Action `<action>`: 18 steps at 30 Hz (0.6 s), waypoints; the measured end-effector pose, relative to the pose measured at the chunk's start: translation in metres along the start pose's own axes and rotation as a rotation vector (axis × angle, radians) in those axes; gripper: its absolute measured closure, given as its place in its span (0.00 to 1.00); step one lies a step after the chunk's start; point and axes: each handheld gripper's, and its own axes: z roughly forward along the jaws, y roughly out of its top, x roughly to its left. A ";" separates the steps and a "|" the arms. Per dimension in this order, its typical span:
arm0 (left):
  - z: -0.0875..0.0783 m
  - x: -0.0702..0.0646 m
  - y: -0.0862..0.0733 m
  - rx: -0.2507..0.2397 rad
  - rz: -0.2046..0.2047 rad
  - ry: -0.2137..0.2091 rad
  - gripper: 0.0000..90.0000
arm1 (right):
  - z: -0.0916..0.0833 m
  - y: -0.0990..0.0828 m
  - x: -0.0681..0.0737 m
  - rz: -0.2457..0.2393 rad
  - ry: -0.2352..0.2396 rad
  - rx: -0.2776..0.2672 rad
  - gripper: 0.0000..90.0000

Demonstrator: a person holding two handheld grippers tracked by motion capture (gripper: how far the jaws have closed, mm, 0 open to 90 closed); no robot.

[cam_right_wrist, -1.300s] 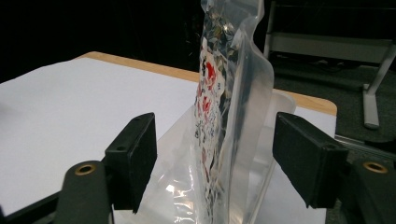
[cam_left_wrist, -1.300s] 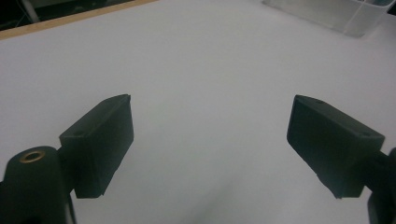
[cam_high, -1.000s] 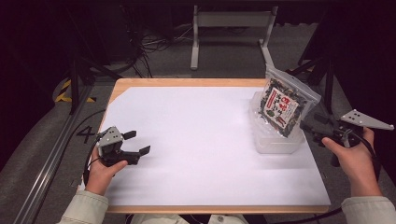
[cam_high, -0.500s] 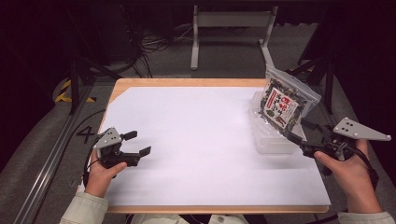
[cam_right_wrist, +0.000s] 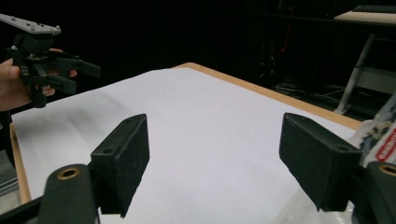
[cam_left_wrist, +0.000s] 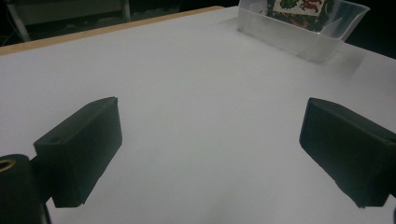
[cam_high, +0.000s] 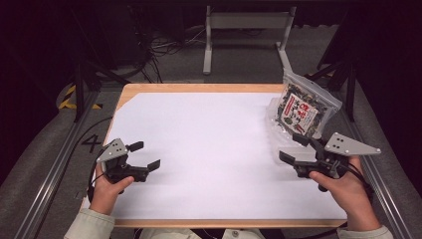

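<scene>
Beside the clear tub (cam_high: pixel 278 130), where the snack bag (cam_high: pixel 301 107) stands upright, our right gripper (cam_high: pixel 297 149) has just been opening wide, empty; a careless swing could topple it. Left gripper (cam_high: pixel 147 155) waits spread, empty.

Dim room all around, grey floor (cam_high: pixel 164 64) with cables (cam_high: pixel 171 47), and a grey metal stand (cam_high: pixel 244 22) behind the wooden-edged table (cam_high: pixel 199 88).
</scene>
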 end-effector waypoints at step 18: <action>-0.007 -0.006 -0.013 0.000 0.026 -0.031 0.04 | 0.040 -0.047 0.015 -0.001 0.079 -0.006 0.28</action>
